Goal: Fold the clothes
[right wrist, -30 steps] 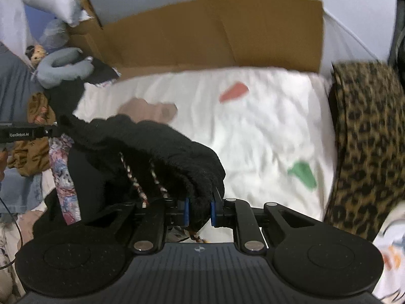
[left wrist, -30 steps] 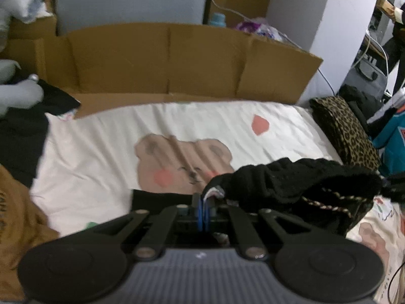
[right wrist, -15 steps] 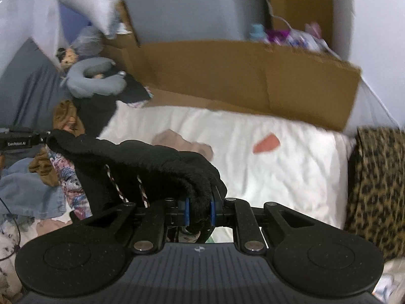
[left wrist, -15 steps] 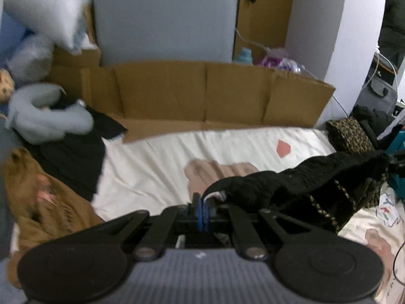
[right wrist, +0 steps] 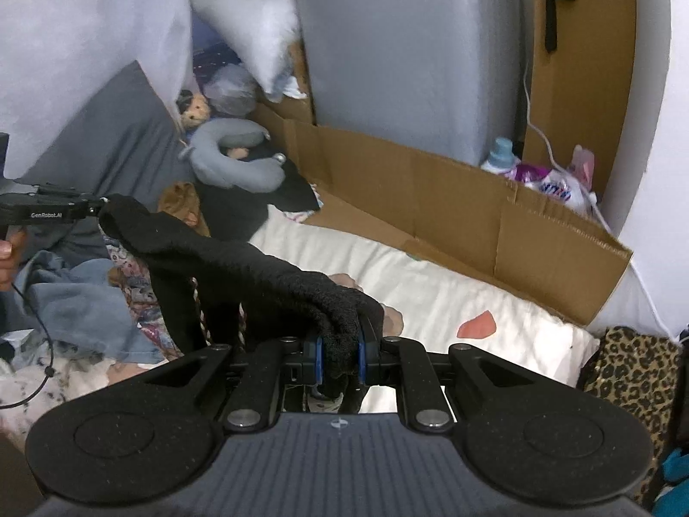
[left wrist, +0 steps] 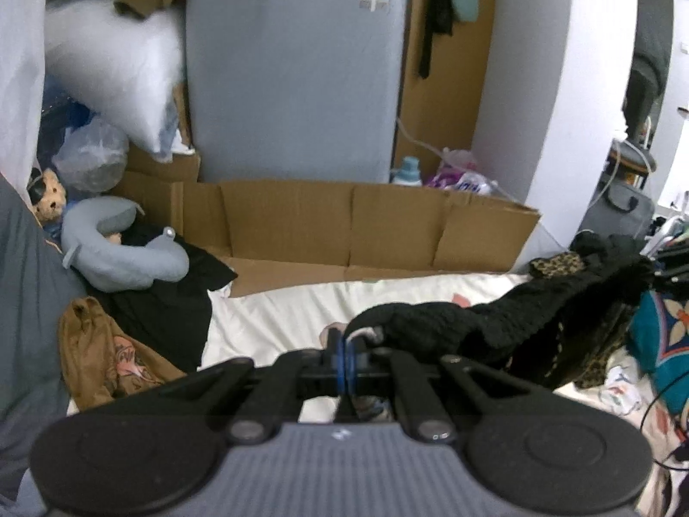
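A black knitted garment point(left wrist: 495, 323) hangs stretched in the air between my two grippers, above the white bedsheet point(left wrist: 280, 314). My left gripper point(left wrist: 346, 355) is shut on one thin end of it, near a white label. The right gripper point(right wrist: 338, 355) is shut on a thick bunched fold of the same black knit point(right wrist: 241, 267). In the right wrist view the left gripper point(right wrist: 97, 209) shows at the far left, pinching the garment's other end. The garment's lower part, with striped cords point(right wrist: 196, 301), dangles below and is partly hidden.
A brown cardboard wall point(left wrist: 344, 232) borders the bed's far side. A grey neck pillow point(left wrist: 116, 254), black cloth point(left wrist: 172, 301) and a brown garment point(left wrist: 99, 357) lie at the left. Leopard-print fabric point(right wrist: 628, 375) sits at the right, and a clothes pile point(right wrist: 77, 301) at the left.
Both grippers have risen well above the bed with the black garment held between them. The views now take in the grey panel and upper room.
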`<state>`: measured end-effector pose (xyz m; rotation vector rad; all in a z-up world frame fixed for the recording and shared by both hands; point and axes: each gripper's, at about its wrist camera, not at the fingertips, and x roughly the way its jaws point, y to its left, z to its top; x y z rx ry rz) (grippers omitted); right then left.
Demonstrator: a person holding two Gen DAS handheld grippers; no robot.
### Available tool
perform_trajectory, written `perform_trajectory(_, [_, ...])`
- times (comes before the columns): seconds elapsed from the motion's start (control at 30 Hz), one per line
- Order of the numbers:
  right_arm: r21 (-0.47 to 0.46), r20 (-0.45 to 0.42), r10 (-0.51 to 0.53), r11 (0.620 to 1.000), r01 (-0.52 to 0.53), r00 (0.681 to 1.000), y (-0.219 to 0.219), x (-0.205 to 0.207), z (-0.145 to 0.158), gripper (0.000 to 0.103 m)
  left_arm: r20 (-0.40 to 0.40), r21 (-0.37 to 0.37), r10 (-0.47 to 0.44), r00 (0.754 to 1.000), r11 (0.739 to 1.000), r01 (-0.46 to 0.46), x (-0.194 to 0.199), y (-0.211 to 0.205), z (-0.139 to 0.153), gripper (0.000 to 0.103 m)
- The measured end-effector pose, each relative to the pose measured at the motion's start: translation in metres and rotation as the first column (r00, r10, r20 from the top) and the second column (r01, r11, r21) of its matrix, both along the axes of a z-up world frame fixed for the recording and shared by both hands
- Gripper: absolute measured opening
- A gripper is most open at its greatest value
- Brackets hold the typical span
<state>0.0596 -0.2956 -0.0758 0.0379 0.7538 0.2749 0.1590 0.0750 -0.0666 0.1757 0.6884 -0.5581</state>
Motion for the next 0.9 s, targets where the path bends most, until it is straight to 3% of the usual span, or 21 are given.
perform_trajectory(0.27, [0.034, 0.052, 0.042, 0.998, -0.044, 0.998, -0.003, -0.038, 0.064, 0.013, 0.017, -0.030, 0.004, 1.000, 1.000, -0.003, -0.022, 0.005, 0.023, 0.003])
perform_trajectory(0.4, [0.023, 0.053, 0.055, 0.998, -0.057, 0.997, -0.004, -0.039, 0.073, 0.013, 0.011, -0.031, 0.002, 1.000, 1.000, -0.001, -0.016, 0.002, 0.018, 0.003])
perform_trajectory(0.63, [0.026, 0.000, 0.041, 0.999, -0.041, 0.999, -0.006, -0.007, 0.029, 0.013, -0.021, 0.007, 0.000, 1.000, 1.000, 0.000, 0.009, -0.006, -0.019, 0.003])
perform_trajectory(0.9, [0.007, -0.106, 0.057, 0.998, -0.057, 0.993, -0.009, 0.065, -0.056, 0.013, -0.096, 0.060, -0.004, 0.995, 0.998, 0.010, 0.055, -0.009, -0.098, 0.003])
